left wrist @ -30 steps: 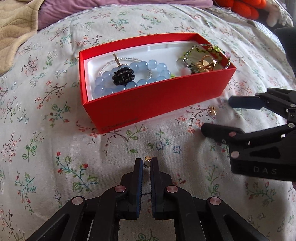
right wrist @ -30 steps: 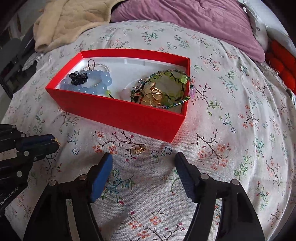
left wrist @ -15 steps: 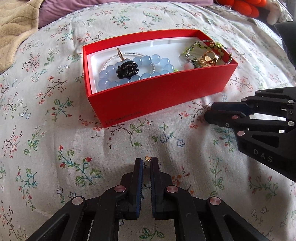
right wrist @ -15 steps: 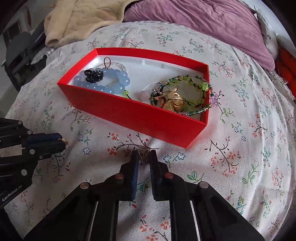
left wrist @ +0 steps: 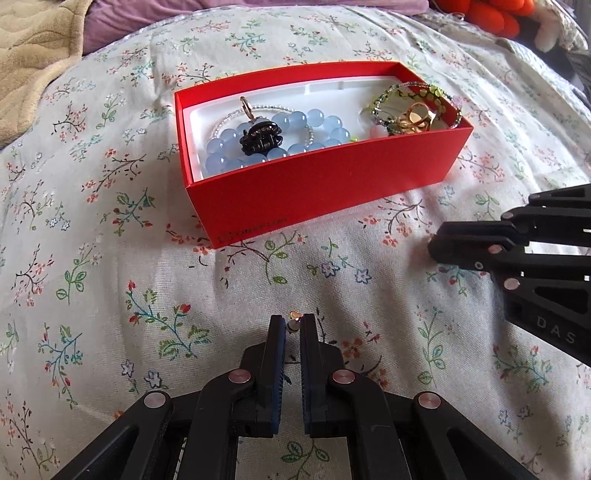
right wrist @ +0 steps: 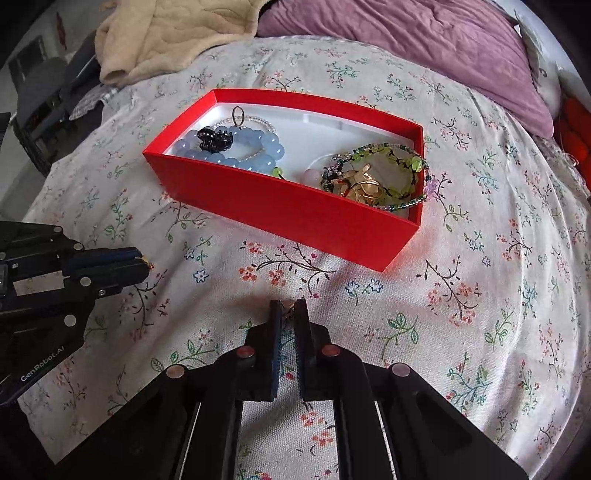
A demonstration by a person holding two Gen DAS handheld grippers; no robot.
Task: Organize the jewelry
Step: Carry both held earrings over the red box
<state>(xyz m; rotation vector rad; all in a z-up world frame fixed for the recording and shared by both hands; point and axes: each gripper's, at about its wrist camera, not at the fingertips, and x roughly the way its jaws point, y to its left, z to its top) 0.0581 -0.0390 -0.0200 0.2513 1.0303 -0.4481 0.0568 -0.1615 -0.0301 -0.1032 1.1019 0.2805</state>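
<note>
A red box [left wrist: 325,192] [right wrist: 295,210] sits on the floral bedspread. Inside lie a blue bead bracelet [left wrist: 295,147] [right wrist: 236,151], a black hair claw [left wrist: 260,140] [right wrist: 216,139], a green bead bracelet [left wrist: 417,96] [right wrist: 391,162] and gold pieces [left wrist: 413,118] [right wrist: 360,188]. My left gripper [left wrist: 294,325] [right wrist: 142,260] is shut on a small gold earring [left wrist: 294,317], in front of the box. My right gripper [right wrist: 289,312] [left wrist: 439,242] is shut on a small gold earring [right wrist: 289,309], lifted off the bedspread in front of the box's right half.
A beige blanket [right wrist: 166,33] and a purple quilt [right wrist: 424,40] lie beyond the box. An orange plush item [left wrist: 495,14] is at the far right. A dark rack [right wrist: 33,110] stands off the bed's left side.
My right gripper closed on the gold earring lying in front of the box and lifted it. My left gripper stayed shut on its earring, and both views rose a little.
</note>
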